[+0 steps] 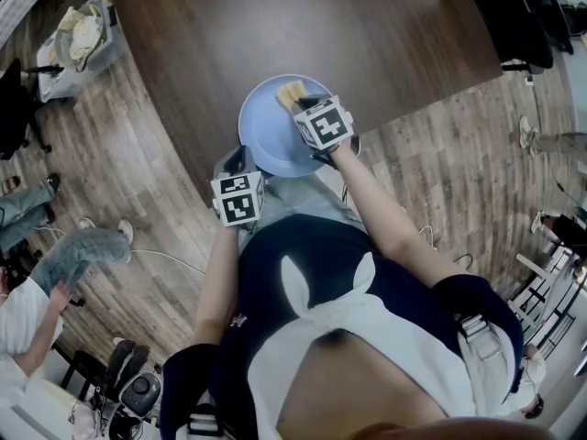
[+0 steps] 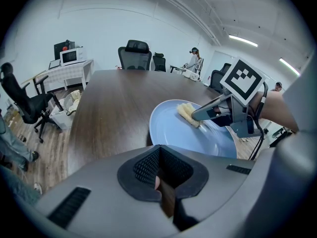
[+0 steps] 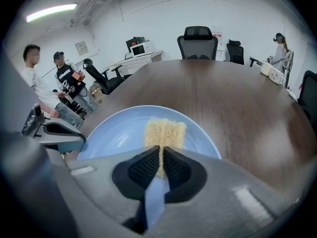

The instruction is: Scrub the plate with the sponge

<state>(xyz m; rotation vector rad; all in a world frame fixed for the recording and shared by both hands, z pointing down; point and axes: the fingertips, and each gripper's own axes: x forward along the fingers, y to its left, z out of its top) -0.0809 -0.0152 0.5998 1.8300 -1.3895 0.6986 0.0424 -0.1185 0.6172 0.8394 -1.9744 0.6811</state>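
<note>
Worn: navy top [image 1: 312, 264], with white cloth [image 1: 367, 333] knotted over it at 6 o'clock. Left gripper [image 1: 235, 159] and right gripper [image 1: 300, 100] have grey shells and black ribbed pads [image 3: 142, 170]. Each carries a white cube [image 1: 238, 198] with black square markers. A black cable [image 2: 258, 133] loops off the right gripper, at 3 o'clock in the left gripper view.

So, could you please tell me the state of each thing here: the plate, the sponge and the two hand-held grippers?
plate: lying flat at the near edge of the table, the sponge on it.
sponge: pinched at its near end, resting on the plate.
right hand-held gripper: shut on the sponge.
left hand-held gripper: jaws together, nothing seen between them, beside the plate's near rim.
</note>
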